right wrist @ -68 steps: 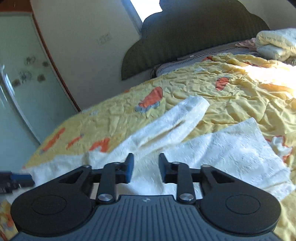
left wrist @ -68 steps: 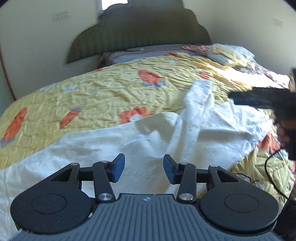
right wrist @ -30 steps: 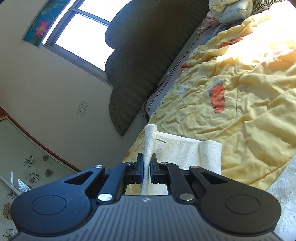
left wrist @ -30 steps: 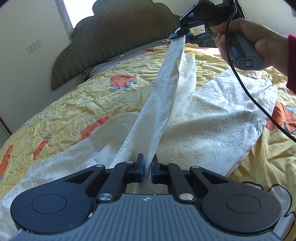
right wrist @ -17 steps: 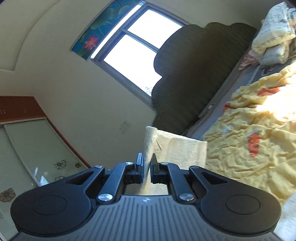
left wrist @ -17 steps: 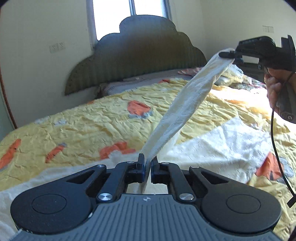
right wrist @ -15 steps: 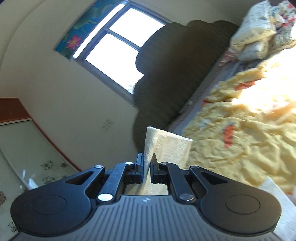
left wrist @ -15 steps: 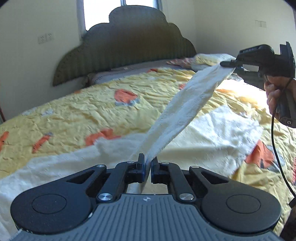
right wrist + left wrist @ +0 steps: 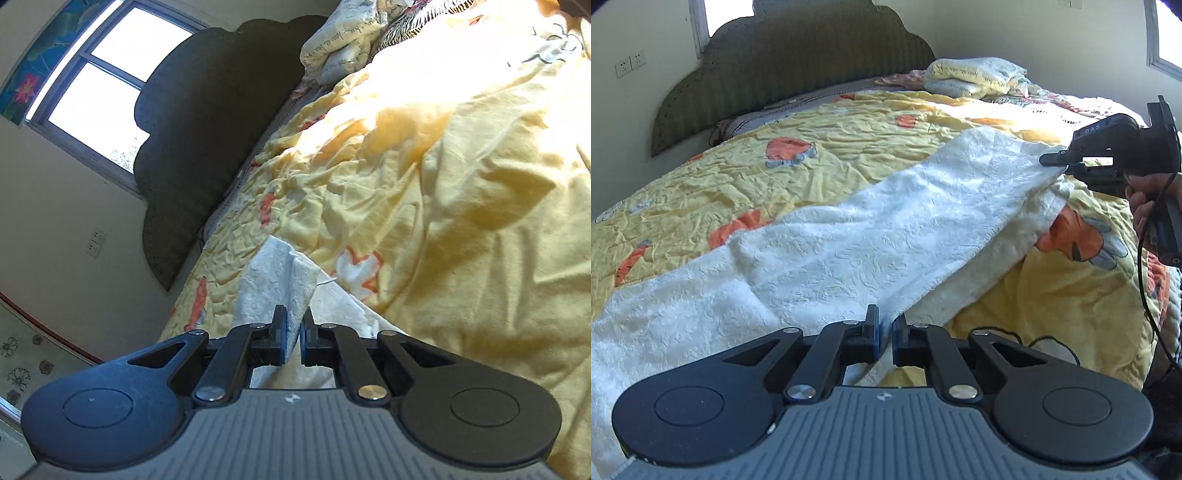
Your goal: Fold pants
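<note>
White textured pants (image 9: 849, 240) lie across a yellow bedspread (image 9: 738, 162), one leg folded over the other. My left gripper (image 9: 884, 338) is shut on the near edge of the upper leg. My right gripper (image 9: 1058, 162) is shut on the far end of the same leg at the right, low over the bed. In the right wrist view, my right gripper (image 9: 291, 341) pinches a fold of the white pants (image 9: 277, 284) above the bedspread (image 9: 461, 184).
A dark scalloped headboard (image 9: 798, 62) stands at the back by the wall. Folded bedding (image 9: 975, 75) is piled at the bed's far right. A black cable (image 9: 1145, 280) hangs from the right gripper's handle. A window (image 9: 110, 66) is above the headboard.
Both grippers have lowered the lifted pant leg and swung it right. It was held taut in the air and now lies spread flat over the other leg.
</note>
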A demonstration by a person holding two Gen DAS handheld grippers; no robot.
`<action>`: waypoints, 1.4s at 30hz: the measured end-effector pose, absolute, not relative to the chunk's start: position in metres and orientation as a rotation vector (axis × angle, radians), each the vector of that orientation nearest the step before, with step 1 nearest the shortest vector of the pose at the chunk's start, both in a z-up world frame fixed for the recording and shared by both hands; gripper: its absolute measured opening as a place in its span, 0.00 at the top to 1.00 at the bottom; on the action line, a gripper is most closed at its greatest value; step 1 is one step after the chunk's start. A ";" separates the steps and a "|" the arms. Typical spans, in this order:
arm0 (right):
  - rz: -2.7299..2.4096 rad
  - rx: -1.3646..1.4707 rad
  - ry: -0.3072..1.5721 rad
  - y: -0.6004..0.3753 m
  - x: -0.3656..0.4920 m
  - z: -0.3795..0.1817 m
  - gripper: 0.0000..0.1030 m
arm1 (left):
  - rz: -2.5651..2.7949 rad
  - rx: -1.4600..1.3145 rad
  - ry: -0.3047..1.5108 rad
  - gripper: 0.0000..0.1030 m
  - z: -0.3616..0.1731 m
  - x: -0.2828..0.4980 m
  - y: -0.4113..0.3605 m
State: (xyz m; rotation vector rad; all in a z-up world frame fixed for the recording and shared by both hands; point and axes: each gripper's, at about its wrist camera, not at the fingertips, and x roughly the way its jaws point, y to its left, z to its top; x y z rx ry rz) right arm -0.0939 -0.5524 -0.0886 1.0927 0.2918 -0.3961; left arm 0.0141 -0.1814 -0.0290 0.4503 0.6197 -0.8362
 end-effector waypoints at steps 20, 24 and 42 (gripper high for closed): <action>-0.502 0.910 0.368 -0.542 -0.103 -0.072 0.87 | -0.874 0.478 0.636 0.66 -0.037 0.017 -0.175; -0.682 0.501 0.368 -0.522 -0.087 -0.028 0.70 | -0.945 0.421 0.678 0.63 -0.023 0.018 -0.167; -0.342 0.331 0.590 -0.511 0.018 -0.029 0.54 | -0.711 0.227 0.774 0.51 -0.021 0.070 -0.153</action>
